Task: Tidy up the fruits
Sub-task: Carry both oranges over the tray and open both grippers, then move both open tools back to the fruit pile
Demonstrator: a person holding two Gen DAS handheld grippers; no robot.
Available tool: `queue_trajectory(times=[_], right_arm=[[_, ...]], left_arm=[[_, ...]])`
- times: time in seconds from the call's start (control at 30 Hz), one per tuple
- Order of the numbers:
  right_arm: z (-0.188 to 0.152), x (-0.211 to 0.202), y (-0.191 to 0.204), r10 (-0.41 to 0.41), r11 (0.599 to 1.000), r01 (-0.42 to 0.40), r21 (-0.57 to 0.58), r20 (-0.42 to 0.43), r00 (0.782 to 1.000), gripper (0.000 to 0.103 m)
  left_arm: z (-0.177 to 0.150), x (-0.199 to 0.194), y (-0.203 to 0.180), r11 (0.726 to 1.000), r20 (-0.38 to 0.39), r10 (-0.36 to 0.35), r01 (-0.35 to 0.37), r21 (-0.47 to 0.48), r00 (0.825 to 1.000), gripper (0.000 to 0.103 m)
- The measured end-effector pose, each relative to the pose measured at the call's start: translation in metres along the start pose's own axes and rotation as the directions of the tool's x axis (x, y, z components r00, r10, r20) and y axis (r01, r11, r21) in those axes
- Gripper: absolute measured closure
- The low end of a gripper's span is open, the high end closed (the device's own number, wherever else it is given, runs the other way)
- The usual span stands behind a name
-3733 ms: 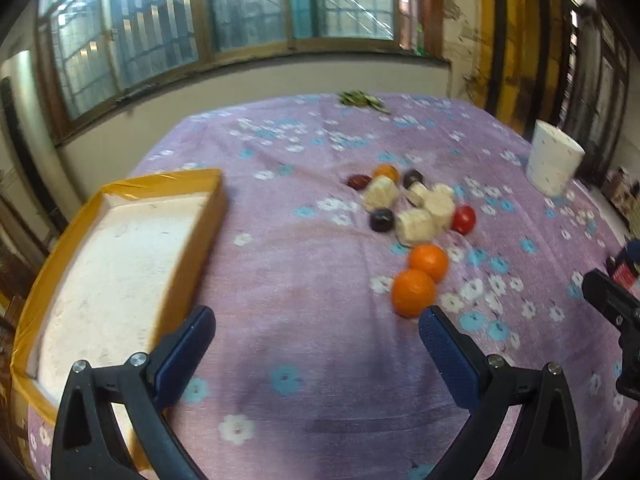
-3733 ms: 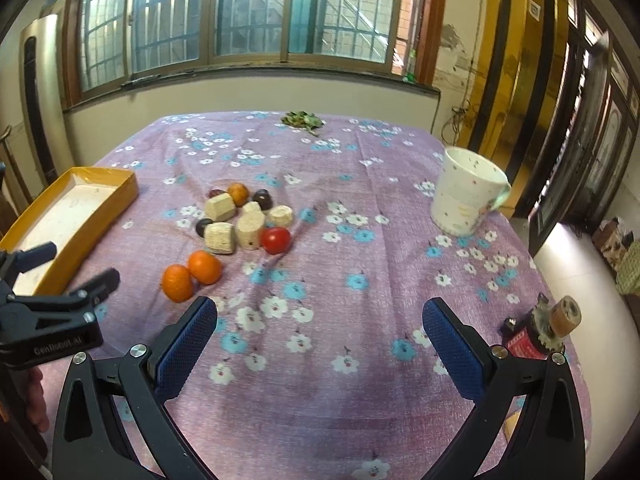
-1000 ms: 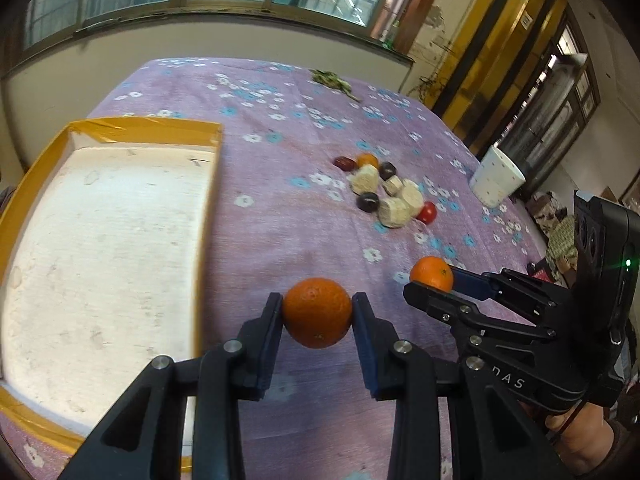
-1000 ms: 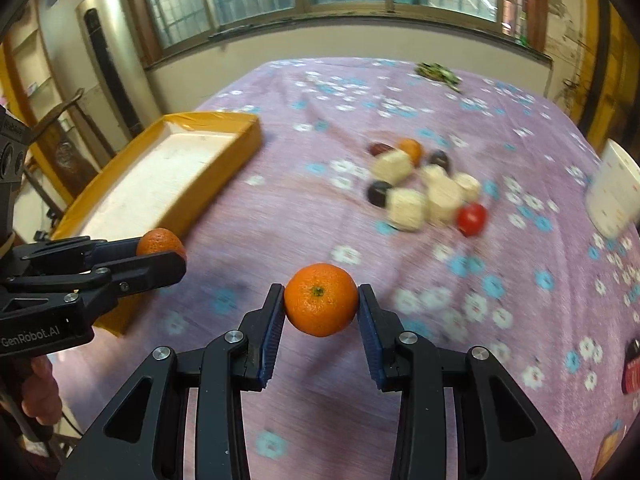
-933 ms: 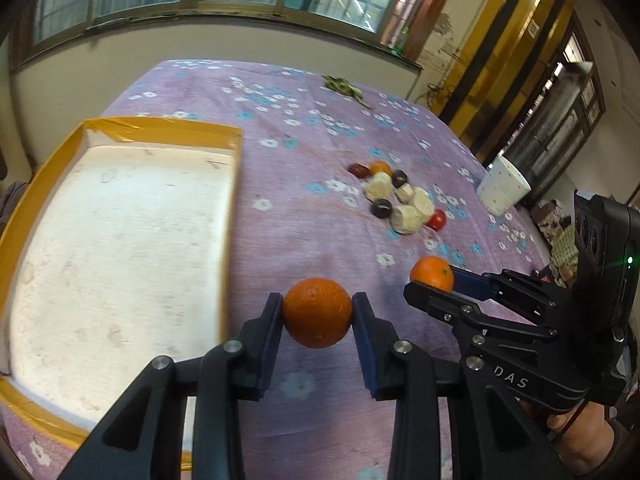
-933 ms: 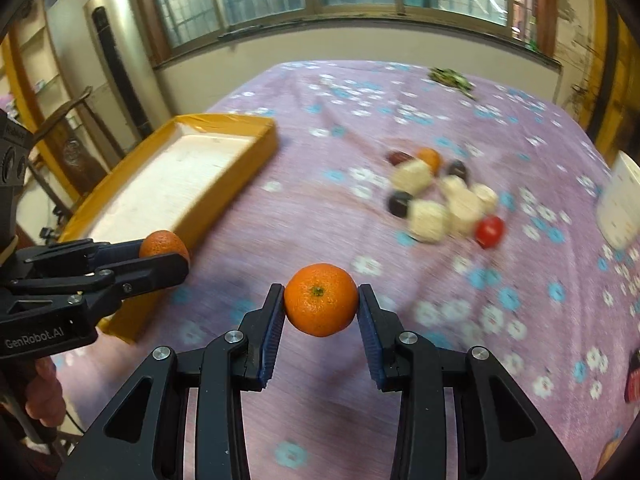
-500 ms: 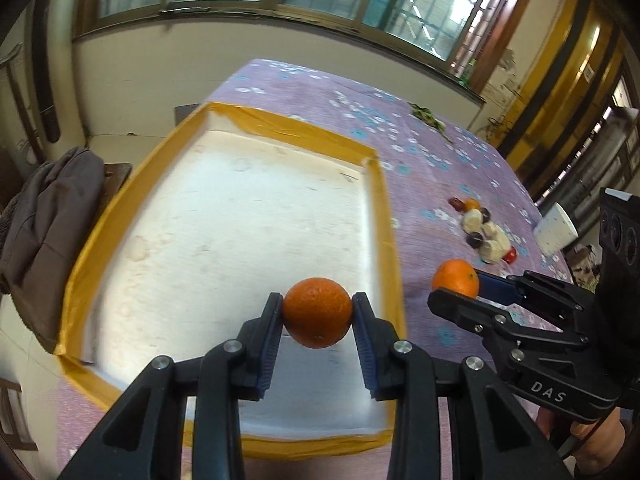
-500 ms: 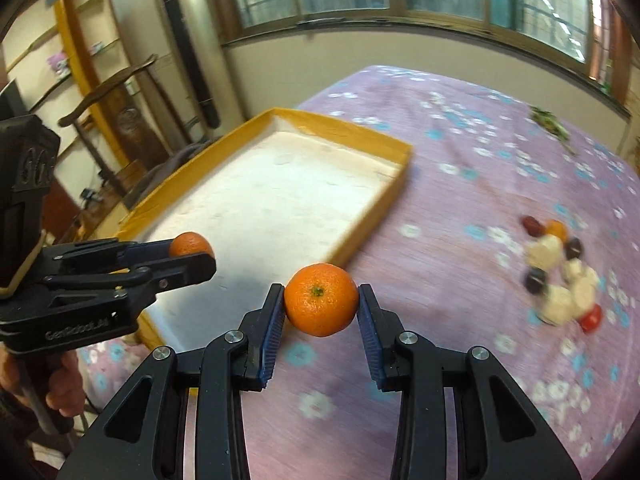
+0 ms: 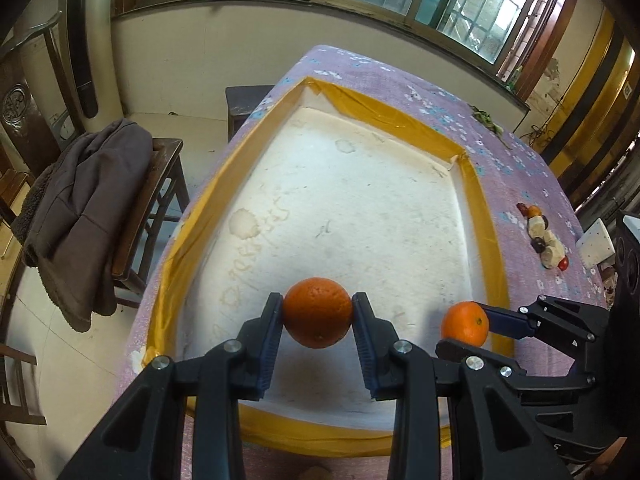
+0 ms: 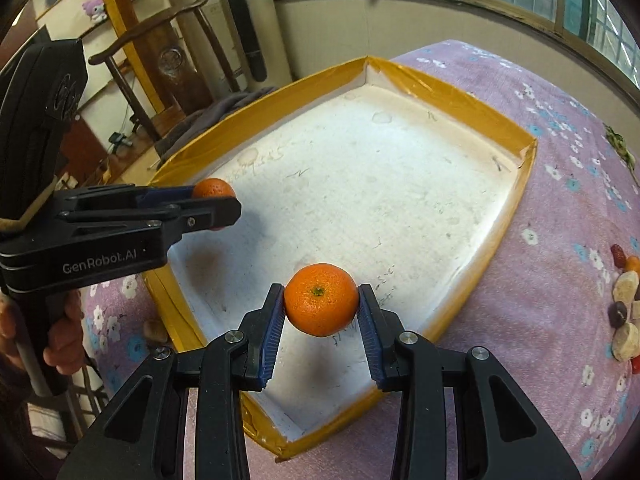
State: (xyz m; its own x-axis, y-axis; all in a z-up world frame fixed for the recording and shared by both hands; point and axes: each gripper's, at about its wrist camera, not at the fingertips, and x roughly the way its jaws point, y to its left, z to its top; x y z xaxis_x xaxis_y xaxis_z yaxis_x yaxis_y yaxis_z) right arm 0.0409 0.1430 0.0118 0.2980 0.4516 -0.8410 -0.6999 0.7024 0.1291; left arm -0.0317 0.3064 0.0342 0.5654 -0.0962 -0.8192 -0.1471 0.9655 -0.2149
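My left gripper is shut on an orange and holds it above the near part of the yellow-rimmed white tray. My right gripper is shut on a second orange above the tray's near right part. The right gripper and its orange show at the right of the left wrist view. The left gripper and its orange show at the left of the right wrist view. The tray floor is bare.
A cluster of small fruits and pale chunks lies on the purple flowered tablecloth beyond the tray, also at the right edge of the right wrist view. A white cup stands near it. A chair with a grey coat stands left of the table.
Both grippers have carried their oranges from over the tablecloth leftward to over the tray. Both stayed shut on the oranges.
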Motion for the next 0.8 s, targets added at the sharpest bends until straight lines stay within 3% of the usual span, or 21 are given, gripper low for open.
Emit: queue_trajectory(times=[0.63, 0.8], right_arm=[[-0.003, 0.006, 0.008, -0.020, 0.998, 0.019, -0.053, -0.020, 1.000, 0.063], [-0.008, -0.006, 0.005, -0.027, 0.999, 0.027, -0.047, -0.001, 1.000, 0.061]], left_arm=[[-0.008, 0.004, -0.007, 0.987, 0.019, 0.107, -0.109, 0.116, 0.994, 0.061], [-0.011, -0.004, -0.006, 0.982, 0.042, 0.147, -0.151, 0.110, 0.988, 0.046]])
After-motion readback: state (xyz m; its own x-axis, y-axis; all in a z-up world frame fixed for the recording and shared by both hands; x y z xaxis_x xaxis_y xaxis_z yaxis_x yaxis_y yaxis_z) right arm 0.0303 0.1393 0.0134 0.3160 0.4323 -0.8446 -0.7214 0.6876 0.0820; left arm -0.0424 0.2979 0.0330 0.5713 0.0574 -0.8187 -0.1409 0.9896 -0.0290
